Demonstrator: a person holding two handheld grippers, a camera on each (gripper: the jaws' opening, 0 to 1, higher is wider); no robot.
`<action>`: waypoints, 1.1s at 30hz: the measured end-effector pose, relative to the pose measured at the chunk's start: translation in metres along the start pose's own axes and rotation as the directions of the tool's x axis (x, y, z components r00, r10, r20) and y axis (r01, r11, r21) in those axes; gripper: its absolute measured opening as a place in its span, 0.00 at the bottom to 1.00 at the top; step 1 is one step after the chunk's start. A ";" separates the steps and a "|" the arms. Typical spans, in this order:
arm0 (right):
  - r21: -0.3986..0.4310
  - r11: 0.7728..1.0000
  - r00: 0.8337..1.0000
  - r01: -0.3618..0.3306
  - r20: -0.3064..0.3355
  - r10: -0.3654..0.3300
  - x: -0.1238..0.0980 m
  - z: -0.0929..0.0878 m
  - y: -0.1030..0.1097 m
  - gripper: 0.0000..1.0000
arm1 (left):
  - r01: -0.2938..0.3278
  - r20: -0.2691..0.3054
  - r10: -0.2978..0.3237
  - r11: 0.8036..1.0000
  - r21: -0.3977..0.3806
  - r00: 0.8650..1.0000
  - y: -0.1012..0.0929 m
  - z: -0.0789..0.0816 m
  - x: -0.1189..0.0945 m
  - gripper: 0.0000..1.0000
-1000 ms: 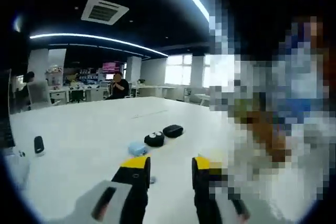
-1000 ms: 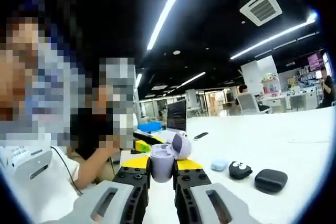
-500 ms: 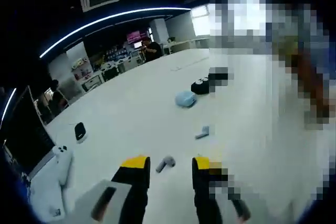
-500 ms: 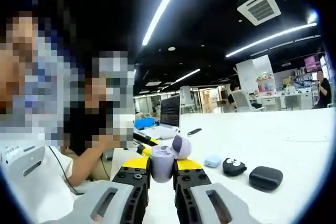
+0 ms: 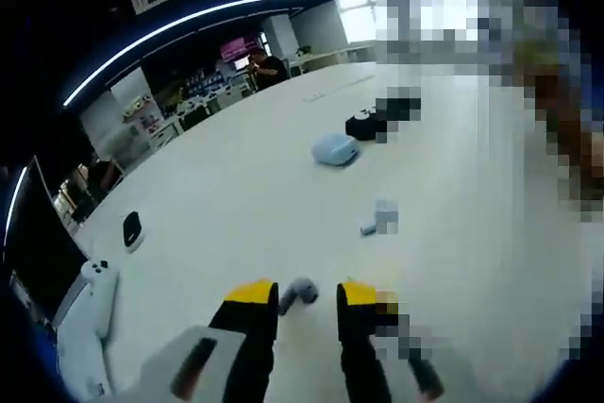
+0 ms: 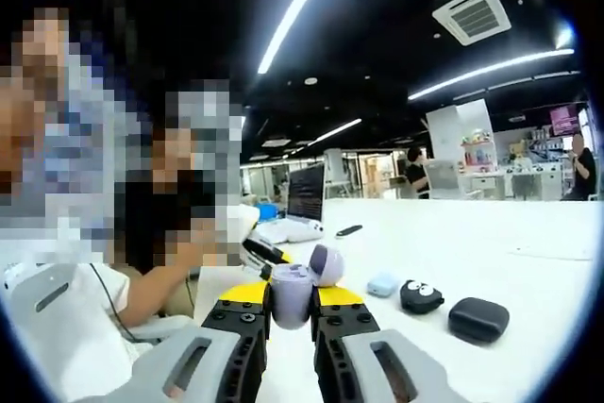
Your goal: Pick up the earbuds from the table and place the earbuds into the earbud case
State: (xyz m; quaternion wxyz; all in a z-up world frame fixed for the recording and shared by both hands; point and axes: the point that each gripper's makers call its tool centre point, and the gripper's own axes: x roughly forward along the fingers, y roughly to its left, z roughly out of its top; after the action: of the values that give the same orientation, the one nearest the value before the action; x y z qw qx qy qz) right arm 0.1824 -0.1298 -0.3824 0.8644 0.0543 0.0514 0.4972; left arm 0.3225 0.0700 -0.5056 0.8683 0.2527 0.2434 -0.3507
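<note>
In the left gripper view my left gripper (image 5: 304,297) is open, low over the white table (image 5: 217,205). A lilac earbud (image 5: 298,293) lies on the table between its yellow-tipped jaws. A second earbud (image 5: 379,219) rests farther out, to the right. In the right gripper view my right gripper (image 6: 291,300) is shut on a lilac earbud case (image 6: 293,293), held upright with its lid (image 6: 327,264) swung open to the right.
A light blue case (image 5: 334,149) and two black cases (image 5: 363,125) lie farther along the table; they appear as the blue case (image 6: 382,284) and black cases (image 6: 422,297) in the right gripper view. A black mouse (image 5: 131,229) and a white controller (image 5: 97,290) sit at left. A seated person's arm (image 6: 165,285) is close on the left.
The left gripper has come lower and nearer, so the lilac earbud now sits between its jaws. The right gripper still holds the open case, almost unmoved.
</note>
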 end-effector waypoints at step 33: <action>-0.016 1.000 1.000 -0.016 -0.023 0.016 0.001 -0.005 0.003 0.16 | 0.263 0.196 -0.261 0.965 0.015 0.945 -0.062 0.042 0.031 0.20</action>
State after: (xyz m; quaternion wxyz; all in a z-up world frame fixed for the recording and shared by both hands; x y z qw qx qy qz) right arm 0.1794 -0.1275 -0.3866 0.8601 0.0420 0.0569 0.5052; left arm 0.3071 -0.0091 -0.5093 0.8351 0.1775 0.1900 -0.4848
